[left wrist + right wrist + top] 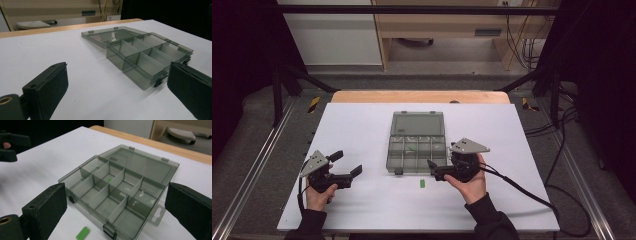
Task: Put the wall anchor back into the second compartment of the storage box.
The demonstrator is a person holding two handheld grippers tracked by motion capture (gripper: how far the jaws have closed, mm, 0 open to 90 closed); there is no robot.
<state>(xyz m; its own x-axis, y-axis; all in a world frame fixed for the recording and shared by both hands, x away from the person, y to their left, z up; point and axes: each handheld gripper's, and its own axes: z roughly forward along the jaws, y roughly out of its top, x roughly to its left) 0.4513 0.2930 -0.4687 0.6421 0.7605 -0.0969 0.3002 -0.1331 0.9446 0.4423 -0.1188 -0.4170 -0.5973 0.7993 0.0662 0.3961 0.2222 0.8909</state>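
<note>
A smoky clear compartment box [390, 156] lies at the table's middle, its lid [417, 124] folded flat behind it. One small green piece [411, 148] rests in a compartment; another green piece [422, 183] lies on the white table just in front of the box. My right gripper [434, 170] hovers at the box's front right corner, jaws wide apart, nothing between them. In the right gripper view the box [73, 176] spreads between the jaws and the loose green piece [82, 233] sits below. My left gripper [347, 163] stands open left of the box [140, 80], empty.
The white table surface [362, 120] has bare room left, right and in front of the box. A wooden edge [419, 96] borders the far side. Metal rails [257, 160] run along both sides, and a cable [532, 195] trails from the right gripper.
</note>
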